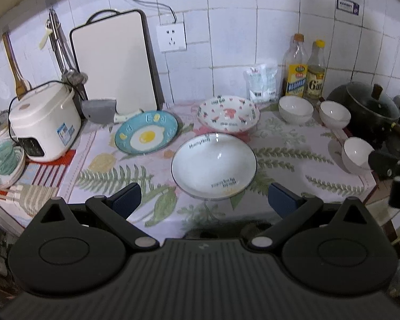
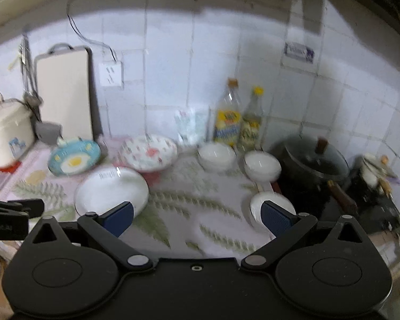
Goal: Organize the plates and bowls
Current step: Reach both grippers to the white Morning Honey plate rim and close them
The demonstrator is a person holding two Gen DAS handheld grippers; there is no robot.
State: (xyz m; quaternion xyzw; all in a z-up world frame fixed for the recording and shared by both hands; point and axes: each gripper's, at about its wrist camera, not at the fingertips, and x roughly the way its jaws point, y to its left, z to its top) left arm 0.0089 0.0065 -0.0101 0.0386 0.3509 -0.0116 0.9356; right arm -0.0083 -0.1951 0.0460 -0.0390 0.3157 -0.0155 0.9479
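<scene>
A large white plate (image 1: 214,166) with black lettering lies at the counter's front middle. Behind it are a blue fried-egg plate (image 1: 146,131) and a pink-patterned plate (image 1: 228,114). Three small white bowls stand to the right: one at the back (image 1: 296,108), one beside it (image 1: 334,114), one near the front (image 1: 356,154). My left gripper (image 1: 204,201) is open and empty, just in front of the white plate. My right gripper (image 2: 197,218) is open and empty, above the counter between the white plate (image 2: 111,190) and the front small bowl (image 2: 256,204).
A rice cooker (image 1: 44,121), a cleaver (image 1: 100,110) and a cutting board (image 1: 114,62) stand at the left. Two bottles (image 1: 305,73) and a white bag (image 1: 261,82) line the tiled wall. A black lidded pot (image 1: 365,109) sits at the right. Stacked dishes (image 1: 5,164) sit at the far left.
</scene>
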